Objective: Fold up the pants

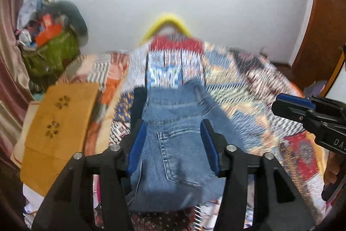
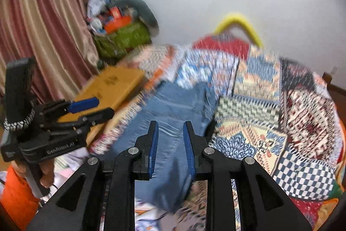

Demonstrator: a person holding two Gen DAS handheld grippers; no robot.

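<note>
The faded blue denim pants (image 1: 173, 144) are lying lengthwise on the bed's busy patchwork quilt (image 1: 259, 101), waist end nearest the cameras, already doubled up by the look of it. The left gripper (image 1: 173, 140) hangs over them with jaws apart, nothing pinched. The right gripper (image 2: 170, 146) has its jaws closer together but open, also empty. Denim's heavy, floppy and not slippery, so I'd grab through both layers at the waistband corners.

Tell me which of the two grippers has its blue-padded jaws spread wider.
The left gripper: its pads stand far apart over the blue denim pants; the right gripper shows a narrow gap.
</note>
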